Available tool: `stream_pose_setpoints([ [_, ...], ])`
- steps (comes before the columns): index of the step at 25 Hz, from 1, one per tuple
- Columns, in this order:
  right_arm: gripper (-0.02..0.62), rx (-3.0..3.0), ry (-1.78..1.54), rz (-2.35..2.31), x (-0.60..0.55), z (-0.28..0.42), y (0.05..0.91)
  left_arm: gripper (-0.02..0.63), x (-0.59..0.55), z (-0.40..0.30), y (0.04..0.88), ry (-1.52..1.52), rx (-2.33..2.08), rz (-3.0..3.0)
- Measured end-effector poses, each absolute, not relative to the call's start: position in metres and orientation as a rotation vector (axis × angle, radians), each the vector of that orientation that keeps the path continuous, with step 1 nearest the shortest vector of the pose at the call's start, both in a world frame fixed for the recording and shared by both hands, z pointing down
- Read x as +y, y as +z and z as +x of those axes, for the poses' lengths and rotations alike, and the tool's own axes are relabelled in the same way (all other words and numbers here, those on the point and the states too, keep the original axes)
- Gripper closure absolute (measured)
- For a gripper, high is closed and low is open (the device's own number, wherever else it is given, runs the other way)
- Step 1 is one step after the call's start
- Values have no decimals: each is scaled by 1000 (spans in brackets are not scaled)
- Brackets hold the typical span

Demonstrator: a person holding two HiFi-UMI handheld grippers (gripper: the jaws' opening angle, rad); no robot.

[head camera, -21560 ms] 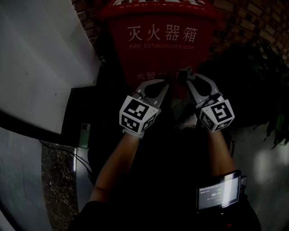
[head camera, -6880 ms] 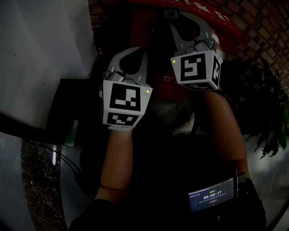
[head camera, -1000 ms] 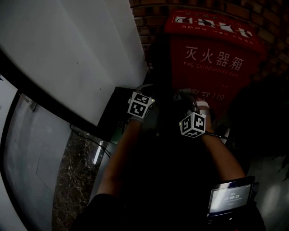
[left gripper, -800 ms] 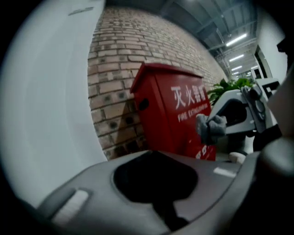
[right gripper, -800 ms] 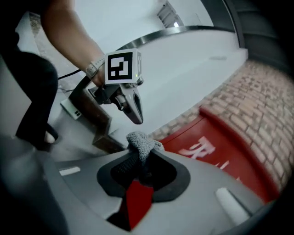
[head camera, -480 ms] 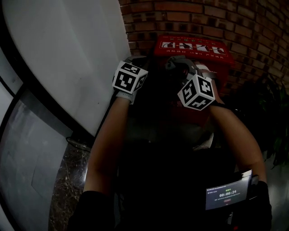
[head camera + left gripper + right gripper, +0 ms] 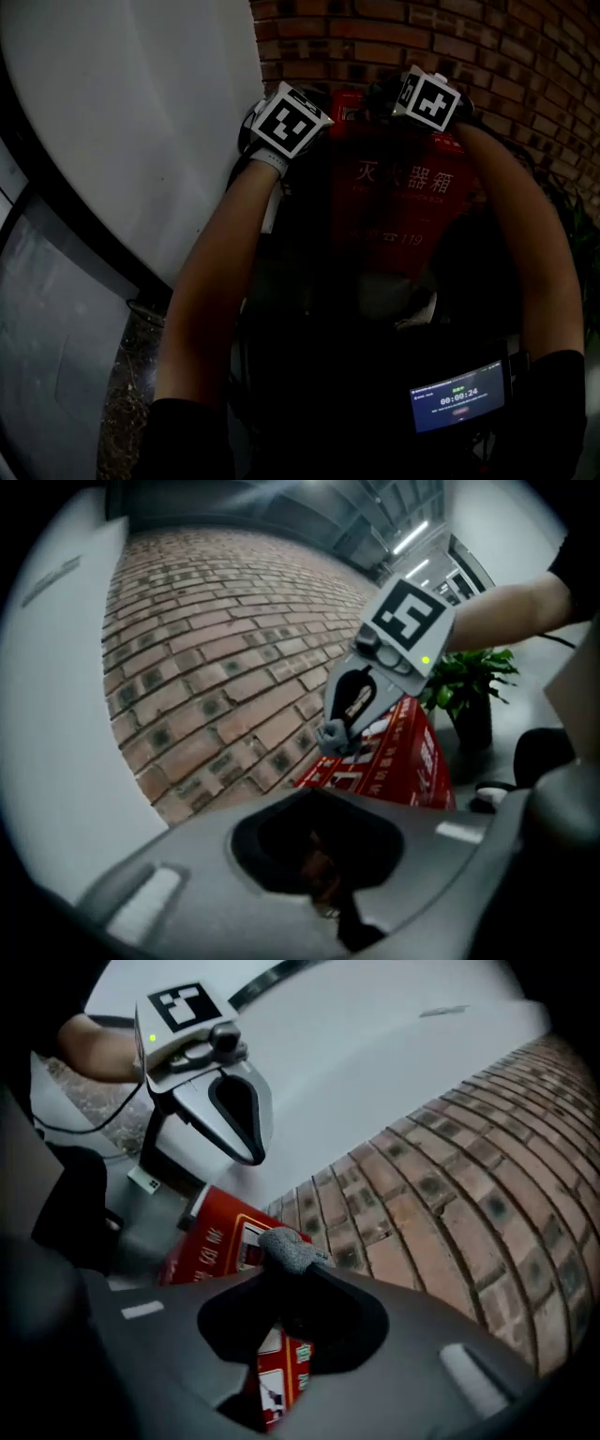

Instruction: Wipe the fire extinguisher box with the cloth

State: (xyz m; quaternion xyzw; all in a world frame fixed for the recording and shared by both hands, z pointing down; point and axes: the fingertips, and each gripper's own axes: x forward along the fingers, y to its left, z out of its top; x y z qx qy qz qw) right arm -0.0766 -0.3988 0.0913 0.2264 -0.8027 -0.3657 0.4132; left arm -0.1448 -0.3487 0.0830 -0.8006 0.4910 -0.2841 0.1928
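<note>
Red with white lettering, the fire extinguisher box [image 7: 403, 187] stands against the brick wall [image 7: 375, 37] in the upper middle of the head view, between the person's two raised forearms. Both marker cubes sit at the top of that frame, level with the top of the box.

The right gripper [image 7: 342, 726] shows in the upper right of the left gripper view, reaching down toward the back edge of the box top. Its fingers [image 7: 450, 1363] are pinched shut on a small grey wad of cloth [image 7: 286, 1249]. In the right gripper view, at frame centre, the cloth pokes up from the fingertips. The labelled red top of the box lies right behind and below it, close to the bricks. No view shows whether the cloth actually touches the box.

The left gripper [image 7: 251, 1155] hangs in the upper left of the right gripper view, off the left side of the box and in front of the pale wall panel [image 7: 141, 112]. Its fingers [image 7: 187, 874] are closed, tips meeting. A dim brownish shape sits in the hollow behind the tips, and it is too dark to make out.

A green potted plant [image 7: 464, 682] stands beyond the box at the right of the left gripper view. A small lit screen [image 7: 459, 408] is strapped to the right forearm at the lower right of the head view.
</note>
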Motion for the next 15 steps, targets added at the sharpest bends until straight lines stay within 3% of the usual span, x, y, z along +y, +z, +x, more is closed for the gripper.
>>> stream_pose_setpoints([
  [15, 531, -1908, -866, 486, -490, -144, 134, 603, -398, -169, 94, -768, 1416, -2325],
])
